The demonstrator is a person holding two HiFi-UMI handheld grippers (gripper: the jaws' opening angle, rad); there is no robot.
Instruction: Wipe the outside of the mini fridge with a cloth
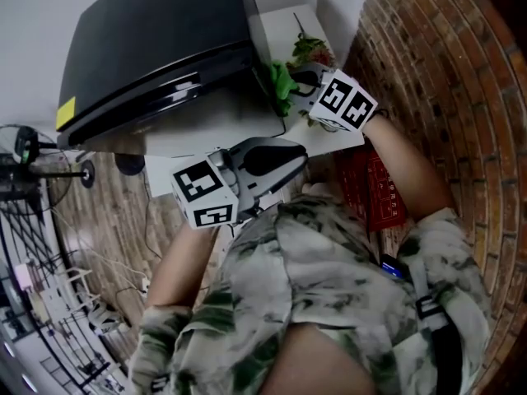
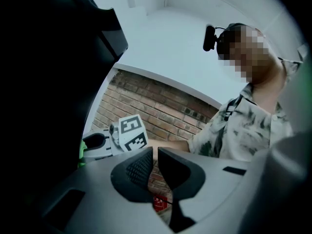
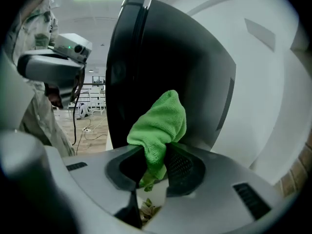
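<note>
The right tool, in the head view, is reaching toward the near corner of the black mini fridge, which is standing on a white counter, and is carrying a green cloth at its tip. The left tool is hanging lower, close to the person's chest and well clear of the fridge. The left gripper view is showing that tool's jaws drawn almost together with only a thin gap and nothing between them. Beyond them the brick wall and the other tool's marker cube are showing, a side of the scene the head view is cropping. The right gripper view is showing what neither other view does: the jaws are clamping a bunched fold of the cloth, with most of it puffing out above them in front of the fridge's glossy dark side. Whether it is pressing on the panel I cannot tell. The cloth is looking soft, light and floppy, so holding it deep in a gathered fold, as here, is probably keeping it from slipping on the smooth, hard shell.
</note>
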